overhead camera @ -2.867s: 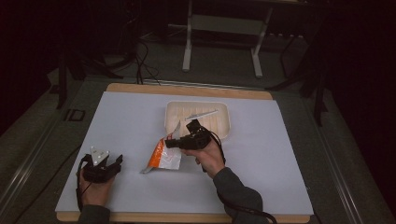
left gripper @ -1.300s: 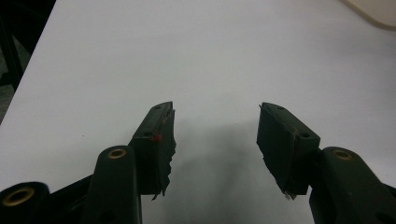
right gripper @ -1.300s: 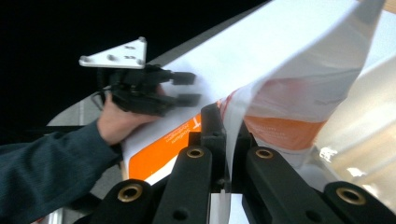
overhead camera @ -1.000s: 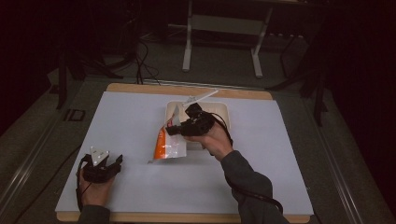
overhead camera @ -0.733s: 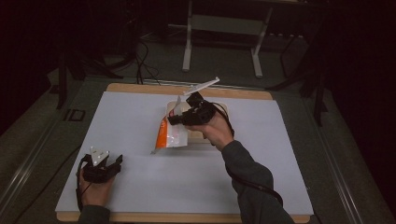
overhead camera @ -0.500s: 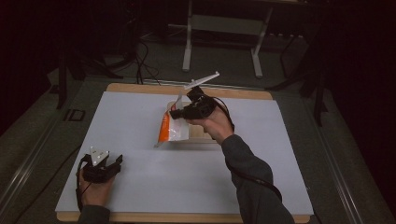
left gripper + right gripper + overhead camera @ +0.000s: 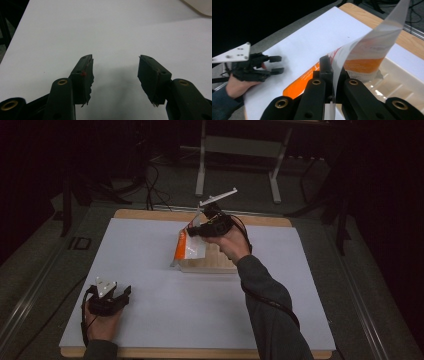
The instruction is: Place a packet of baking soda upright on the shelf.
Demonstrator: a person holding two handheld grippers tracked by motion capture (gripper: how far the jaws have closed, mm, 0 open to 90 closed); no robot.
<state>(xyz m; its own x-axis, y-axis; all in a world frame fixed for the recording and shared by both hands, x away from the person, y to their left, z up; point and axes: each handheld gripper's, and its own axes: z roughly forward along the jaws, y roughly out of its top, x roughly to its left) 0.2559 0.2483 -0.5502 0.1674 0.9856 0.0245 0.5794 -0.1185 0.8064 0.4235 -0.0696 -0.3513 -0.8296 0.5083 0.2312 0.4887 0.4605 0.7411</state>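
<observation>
While your right tongs (image 7: 199, 231) pinch the orange packet's (image 7: 187, 249) clear top edge, it hangs limp over the tray (image 7: 212, 262) near the surface's far edge. It looks light and slippery, so grip the seam. Your left tongs (image 7: 113, 75) gape empty.

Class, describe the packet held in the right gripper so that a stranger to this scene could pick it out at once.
Start at the white table and find the shallow pale tray near its far middle. Hanging over the tray's left end, pinched in the right gripper, is the packet: orange and white with a clear edge, the only coloured item there.
</observation>
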